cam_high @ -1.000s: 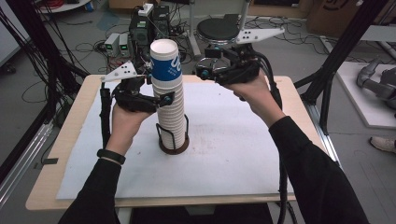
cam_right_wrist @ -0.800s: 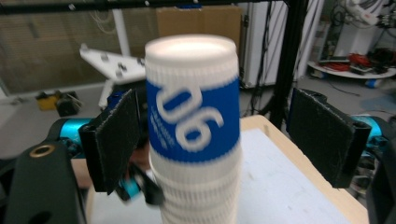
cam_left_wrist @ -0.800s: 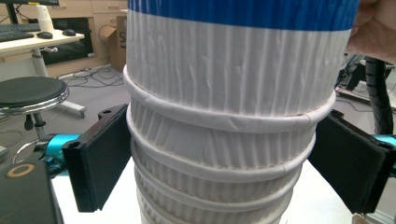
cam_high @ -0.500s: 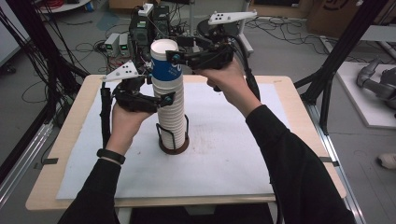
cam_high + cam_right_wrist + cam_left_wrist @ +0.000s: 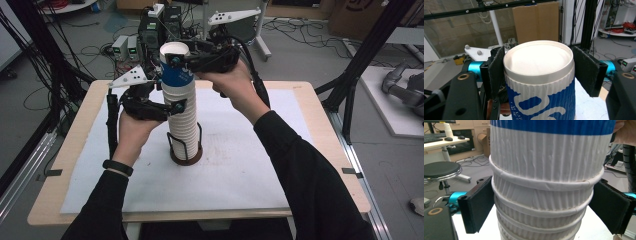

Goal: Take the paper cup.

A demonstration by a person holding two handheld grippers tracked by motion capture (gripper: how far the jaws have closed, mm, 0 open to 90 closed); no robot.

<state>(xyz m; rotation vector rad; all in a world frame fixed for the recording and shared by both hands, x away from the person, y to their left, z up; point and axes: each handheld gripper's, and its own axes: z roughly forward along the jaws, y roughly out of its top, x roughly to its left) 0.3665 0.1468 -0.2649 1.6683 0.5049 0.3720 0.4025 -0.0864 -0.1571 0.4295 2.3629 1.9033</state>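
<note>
Since the earlier frame the right gripper [image 5: 176, 60] has swung in from the right and its jaws have just been closing; they now press both sides of the blue-and-white top cup [image 5: 176, 70], just under its rim. The left gripper [image 5: 181, 107] clasps the stack of white cups [image 5: 182, 125] lower down, its jaws set wide against the ribbed sides.

That stack stands upright in a dark round holder [image 5: 186, 156] on the white mat [image 5: 250, 165], near the middle of the table [image 5: 320, 130], slightly toward the far edge. The mat covers most of the light wooden top. Beyond the far edge lie a grey floor, tangled cables and electronic boxes; black frame posts stand at the left and right.

The right gripper view looks down on the top cup's rim [image 5: 539, 61], with pads touching each side, and shows cardboard behind. The left gripper view shows the rolled rims of nested cups [image 5: 544, 205] between its pads [image 5: 477, 207], plus a black stool [image 5: 441, 170] and a desk behind.
</note>
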